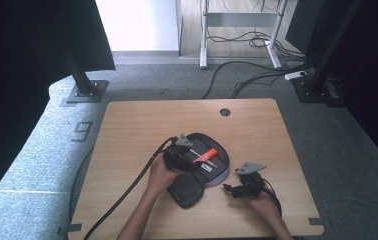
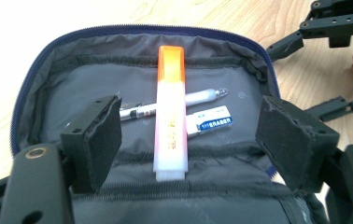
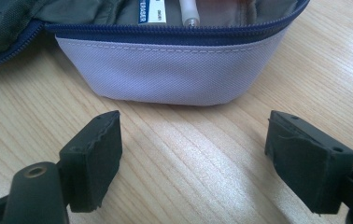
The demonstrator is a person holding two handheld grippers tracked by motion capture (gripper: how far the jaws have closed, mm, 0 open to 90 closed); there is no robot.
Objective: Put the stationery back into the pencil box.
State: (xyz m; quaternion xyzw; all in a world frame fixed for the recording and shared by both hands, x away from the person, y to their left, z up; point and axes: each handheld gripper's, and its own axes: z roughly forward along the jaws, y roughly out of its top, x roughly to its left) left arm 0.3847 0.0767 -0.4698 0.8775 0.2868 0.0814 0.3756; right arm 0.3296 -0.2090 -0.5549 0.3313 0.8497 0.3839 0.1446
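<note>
The highlighter (image 2: 170, 112), pen (image 2: 202, 97) and eraser (image 2: 210, 122) already lay inside the open pouch (image 2: 62, 84) mid-table. The left gripper (image 2: 188, 140) gaped empty above them; the right gripper (image 3: 193, 158) waited open beside it. Zipping remained.

Bare forearms, black handheld tools.
Left tool (image 1: 189, 161) and right tool (image 1: 228, 189): black frames, padded jaws, brass-ringed screw holes, grey three-cornered plates, thick black cables.

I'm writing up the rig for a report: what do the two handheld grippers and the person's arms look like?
Both the left gripper and the right gripper are black, each topped by a grey three-cornered plate and trailing a black cable. Their jaws carry flat, dark, rough-edged pads. The forearms are bare, without sleeves.
</note>
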